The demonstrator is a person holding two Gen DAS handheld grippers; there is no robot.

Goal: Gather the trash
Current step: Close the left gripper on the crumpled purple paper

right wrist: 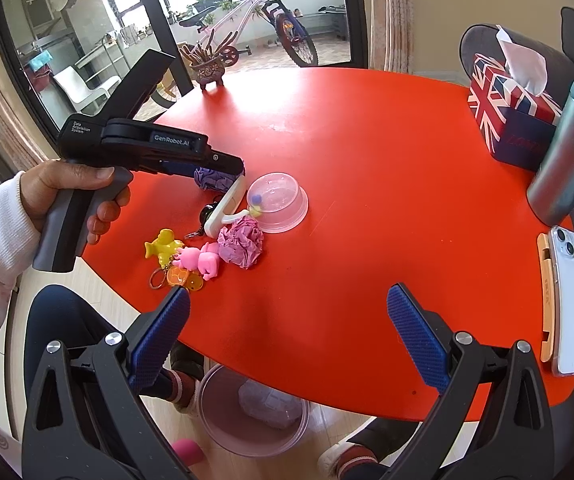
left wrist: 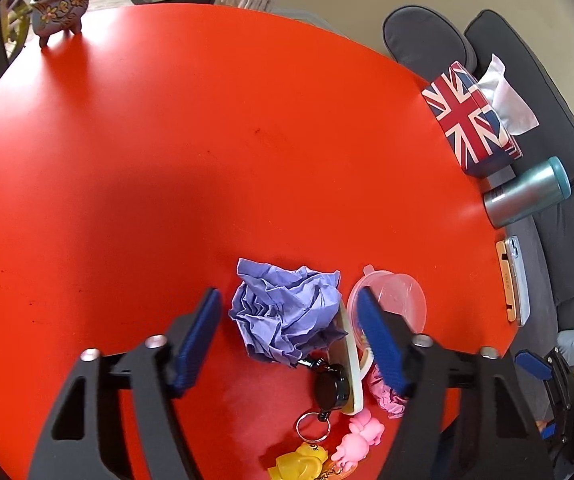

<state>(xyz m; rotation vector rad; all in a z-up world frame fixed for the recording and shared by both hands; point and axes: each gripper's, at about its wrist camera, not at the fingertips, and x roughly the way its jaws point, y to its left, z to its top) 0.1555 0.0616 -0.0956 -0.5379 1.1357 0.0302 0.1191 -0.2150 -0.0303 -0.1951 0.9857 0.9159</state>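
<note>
The left gripper point(left wrist: 287, 312) straddles the purple wad point(left wrist: 287, 312) near the table's point(left wrist: 167, 160) front edge, jaws apart, not pressing. The right gripper point(right wrist: 287, 320) hangs open; pink wad point(right wrist: 242, 242) partly hidden.

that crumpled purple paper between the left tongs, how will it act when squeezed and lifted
The crumpled purple paper looks loosely balled with deep creases, so it will probably squash inward as the left tongs close. It is likely very light. Its faceted shape should resist rolling, though a nudge may slide it on the smooth red table.
</note>
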